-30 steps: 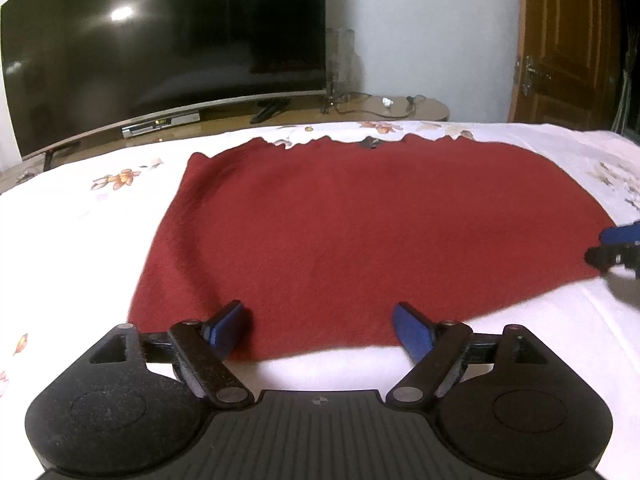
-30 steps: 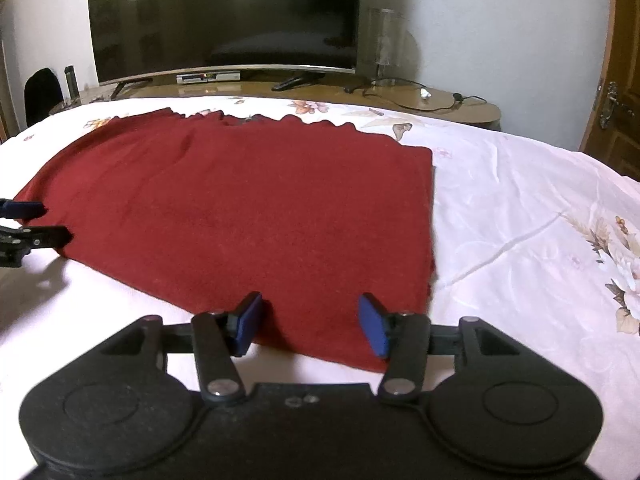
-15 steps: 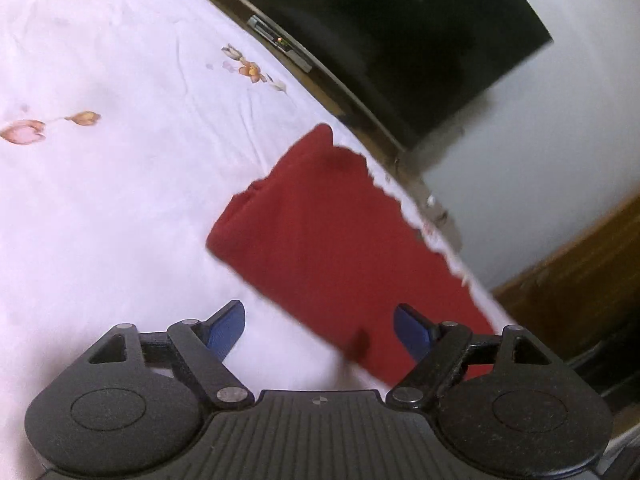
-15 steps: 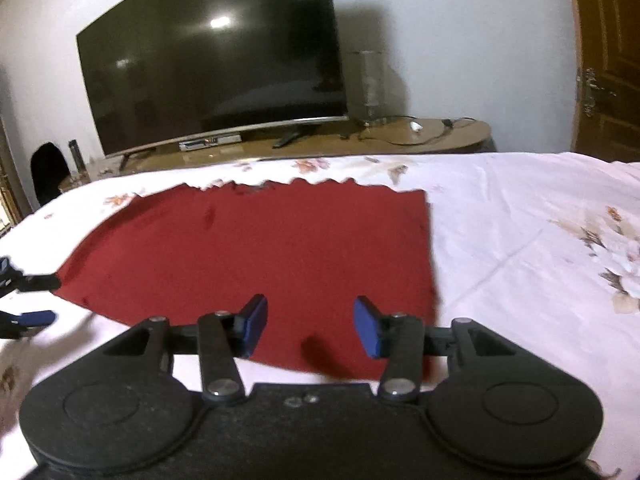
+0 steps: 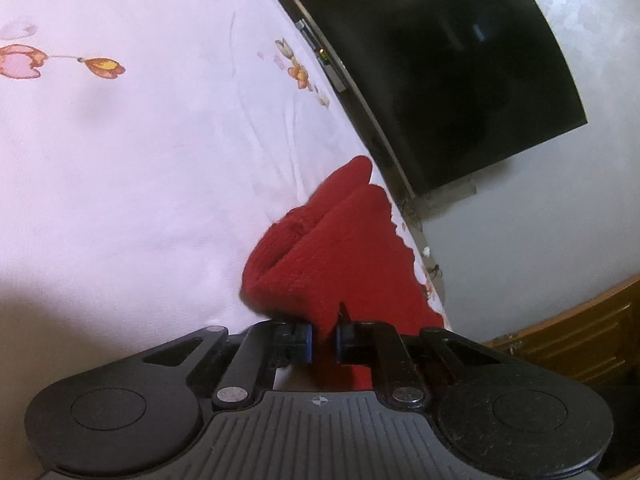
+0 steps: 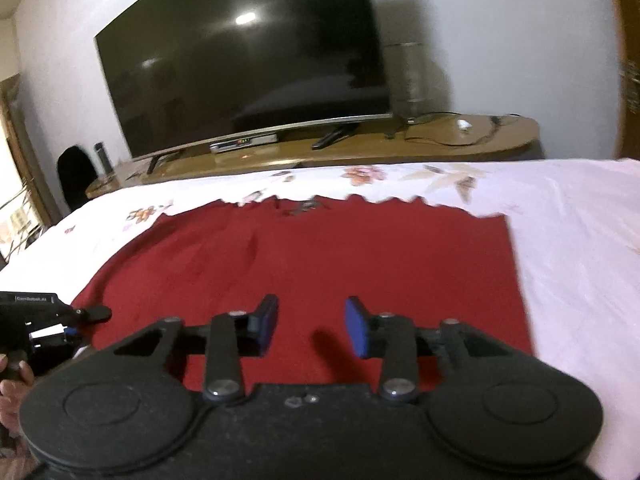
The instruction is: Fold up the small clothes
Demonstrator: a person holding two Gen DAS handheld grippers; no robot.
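A dark red knitted garment [image 6: 320, 256] lies spread flat on a white flowered bedsheet [image 6: 580, 240]. In the left wrist view my left gripper [image 5: 324, 340] is shut on the garment's left edge [image 5: 336, 248], and the cloth bunches into folds just beyond the blue pads. The left gripper also shows in the right wrist view [image 6: 86, 314] at the garment's left edge. My right gripper [image 6: 312, 330] is open and empty, held over the garment's near edge right of centre.
A large curved television [image 6: 248, 64] stands on a low wooden console [image 6: 360, 148] past the far edge of the bed. A wooden door [image 5: 580, 332] is to the right. White sheet [image 5: 140, 140] stretches left of the garment.
My left gripper has swung round to the garment's left edge and shut on it, bunching the cloth. My right gripper has lifted and tilted up a little and stays open.
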